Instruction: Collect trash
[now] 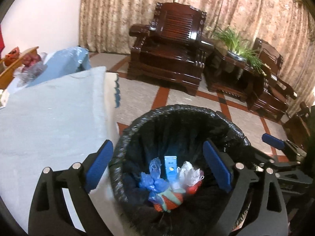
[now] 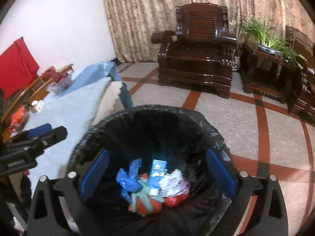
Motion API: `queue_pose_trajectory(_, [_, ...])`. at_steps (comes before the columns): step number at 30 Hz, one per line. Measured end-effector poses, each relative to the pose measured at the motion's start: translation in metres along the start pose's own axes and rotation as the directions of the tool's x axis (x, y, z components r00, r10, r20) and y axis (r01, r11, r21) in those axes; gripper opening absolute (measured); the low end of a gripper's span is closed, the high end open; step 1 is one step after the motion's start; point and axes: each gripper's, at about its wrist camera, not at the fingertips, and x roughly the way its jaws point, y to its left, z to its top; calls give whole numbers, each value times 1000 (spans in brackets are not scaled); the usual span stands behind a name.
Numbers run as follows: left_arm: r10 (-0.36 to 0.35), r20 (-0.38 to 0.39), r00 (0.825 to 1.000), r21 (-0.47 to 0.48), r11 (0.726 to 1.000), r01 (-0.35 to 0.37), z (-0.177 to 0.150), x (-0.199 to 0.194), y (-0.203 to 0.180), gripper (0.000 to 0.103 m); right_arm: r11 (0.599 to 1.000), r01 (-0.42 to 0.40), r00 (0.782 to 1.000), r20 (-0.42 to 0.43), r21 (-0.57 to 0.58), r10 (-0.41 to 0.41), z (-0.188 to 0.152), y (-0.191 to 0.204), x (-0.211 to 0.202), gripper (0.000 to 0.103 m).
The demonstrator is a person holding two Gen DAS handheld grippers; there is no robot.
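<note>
A bin lined with a black bag (image 1: 177, 109) (image 2: 157, 109) stands on the floor beside a cloth-covered surface. At its bottom lie a blue plastic bag (image 1: 151, 181) (image 2: 129, 177), a small light-blue box (image 1: 170, 165) (image 2: 158, 167), a white plastic bag (image 1: 190, 174) (image 2: 173, 181) and a red-and-green wrapper (image 1: 169, 198) (image 2: 145, 200). My left gripper (image 1: 157, 149) hangs over the bin's left side, open, nothing between its blue pads. My right gripper (image 2: 157, 155) hangs over the bin's mouth, open and empty too. Each gripper shows at the edge of the other's view.
A light-blue cloth (image 1: 49, 118) covers the surface left of the bin; a crumpled white scrap (image 2: 37, 105) and shiny wrappers (image 1: 29, 70) lie on it. Dark wooden armchairs (image 1: 167, 45) and a side table with a plant (image 1: 236, 45) stand across the tiled floor.
</note>
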Motion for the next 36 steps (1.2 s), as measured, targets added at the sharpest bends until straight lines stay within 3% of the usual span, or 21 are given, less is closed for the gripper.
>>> queue_pose_trajectory(16, [106, 85, 991, -37, 994, -103, -23, -104, 2, 94, 997, -7, 998, 61, -73, 12, 5, 49, -75, 97])
queue_pose_trajectory(36, [144, 58, 988, -42, 989, -142, -33, -107, 1, 94, 997, -1, 999, 32, -83, 4, 0, 55, -70, 97])
